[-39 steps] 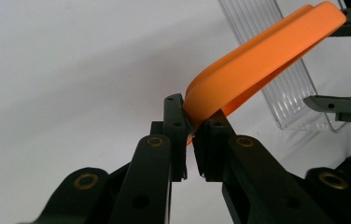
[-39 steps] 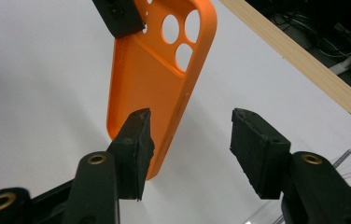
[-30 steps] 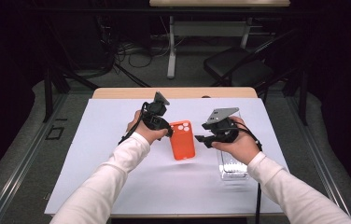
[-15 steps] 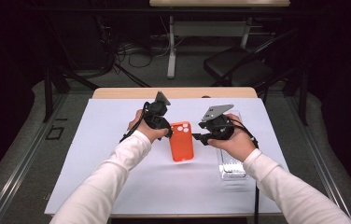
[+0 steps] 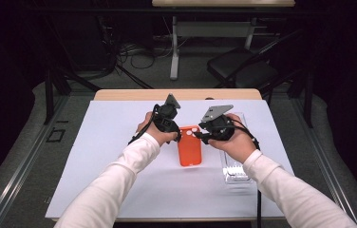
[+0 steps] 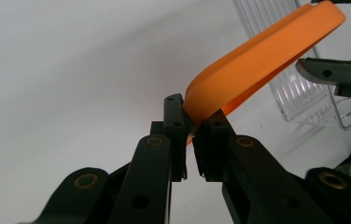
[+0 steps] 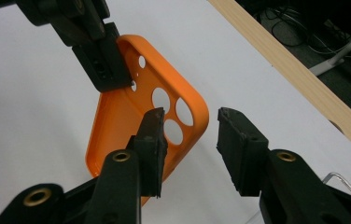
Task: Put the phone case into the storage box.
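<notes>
An orange phone case (image 5: 189, 151) lies tilted on the white table cover (image 5: 96, 156), its far end lifted. My left gripper (image 6: 191, 122) is shut on the case's (image 6: 257, 56) rim; from above, that left gripper (image 5: 179, 134) sits at the case's far left corner. My right gripper (image 7: 191, 115) straddles the other far corner of the case (image 7: 117, 116), by the camera holes. One jaw is inside the shell and one outside, and neither pad presses on it. Those jaws have just been closing. The right gripper (image 5: 199, 135) meets the case from the right.
A clear ribbed plastic box (image 5: 236, 167) lies under my right forearm; this box (image 6: 299, 93) also appears beyond the case. The table's wooden far edge (image 7: 295, 74) runs close behind. A chair (image 5: 243, 71) and table legs stand beyond it.
My right gripper has edged left onto the case's far right corner, and its jaws stand narrower than before. The left gripper and the case have stayed put.
</notes>
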